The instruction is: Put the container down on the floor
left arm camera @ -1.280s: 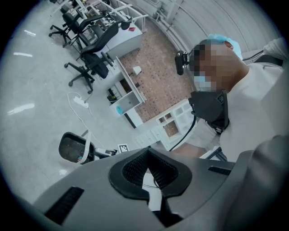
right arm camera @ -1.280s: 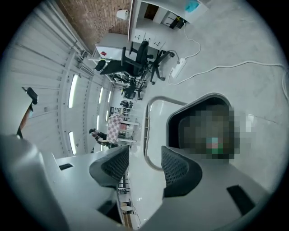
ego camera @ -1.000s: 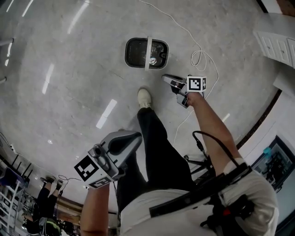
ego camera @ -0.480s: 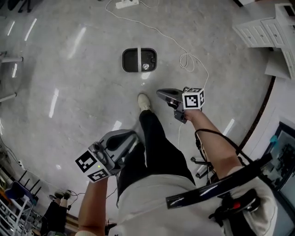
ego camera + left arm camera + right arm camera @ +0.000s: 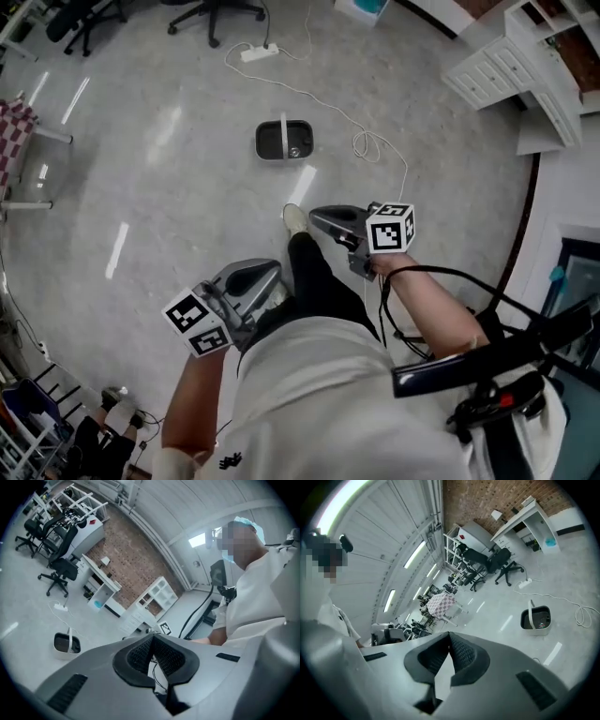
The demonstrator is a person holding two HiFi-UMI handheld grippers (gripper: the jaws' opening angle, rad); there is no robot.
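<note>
The container (image 5: 284, 140) is a grey tub with a white handle across its top. It stands on the floor by itself, well ahead of the person's shoe (image 5: 294, 218). It also shows small in the left gripper view, container (image 5: 65, 644), and in the right gripper view, container (image 5: 536, 618). My right gripper (image 5: 316, 217) is held at waist height, far from the tub, shut and with nothing in it; its tips meet in its own view, right gripper (image 5: 449, 634). My left gripper (image 5: 269, 273) hangs by the left thigh, also shut and with nothing in it, left gripper (image 5: 153, 638).
A white cable (image 5: 361, 142) runs across the floor from a power strip (image 5: 256, 52) past the tub's right side. Office chairs (image 5: 214, 11) stand at the back. White shelving (image 5: 511, 66) fills the upper right, and a checked table (image 5: 16, 131) is at the left.
The view has risen, and the tub now looks smaller and farther off. Both grippers have drawn back toward the body. The tub stays where it was on the floor.
</note>
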